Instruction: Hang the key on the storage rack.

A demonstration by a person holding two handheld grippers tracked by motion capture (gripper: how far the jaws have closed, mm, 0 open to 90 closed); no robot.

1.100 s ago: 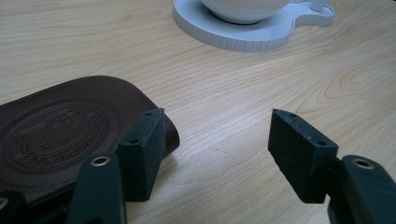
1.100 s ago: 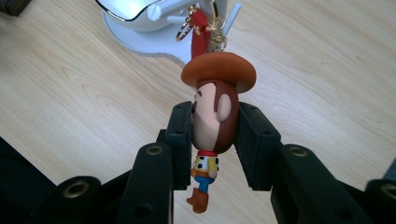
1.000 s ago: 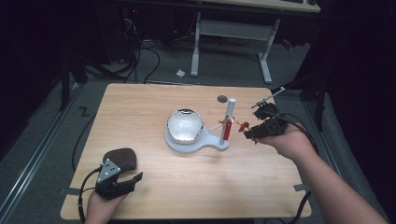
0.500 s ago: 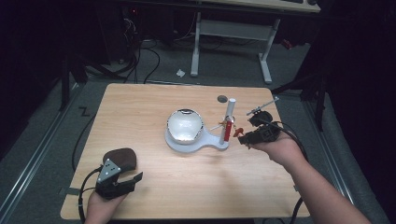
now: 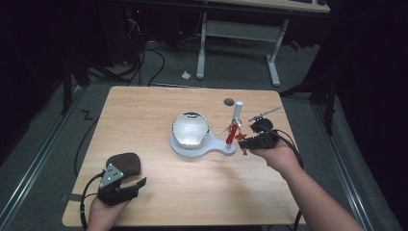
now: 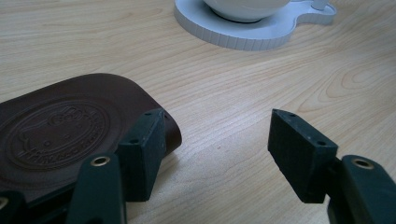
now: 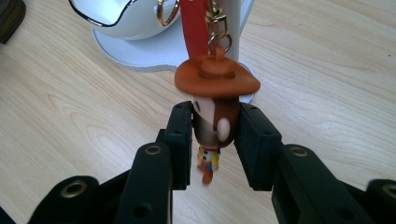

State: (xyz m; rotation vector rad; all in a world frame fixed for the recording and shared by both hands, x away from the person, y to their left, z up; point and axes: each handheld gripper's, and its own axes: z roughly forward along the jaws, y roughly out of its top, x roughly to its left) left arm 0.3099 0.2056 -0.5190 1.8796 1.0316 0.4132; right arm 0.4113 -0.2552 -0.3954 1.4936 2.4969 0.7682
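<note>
A white stand (image 5: 202, 147) carries a shiny white bowl (image 5: 190, 129) and an upright white post (image 5: 237, 113). A keychain hangs by the post: a red strap (image 7: 195, 28), gold rings, and a small cowboy figure (image 7: 215, 112) with a brown hat. My right gripper (image 7: 215, 140) is shut on the figure's head, low over the table just right of the stand (image 7: 140, 53). In the high view that right gripper (image 5: 245, 142) sits beside the red strap (image 5: 232, 134). My left gripper (image 6: 217, 149) rests open at the near left. Its left jaw touches a brown embossed leather pouch (image 6: 60, 130).
The pouch (image 5: 124, 162) and the left gripper (image 5: 137, 185) lie near the table's front left corner. A small dark disc (image 5: 229, 102) sits behind the post. Cables trail off both grippers. Dark floor, cables and a desk frame surround the wooden table (image 5: 144, 110).
My right hand has sunk toward the table and drifted a little left, closer to the stand, with the cowboy figure still in its jaws. The left gripper has stayed put.
</note>
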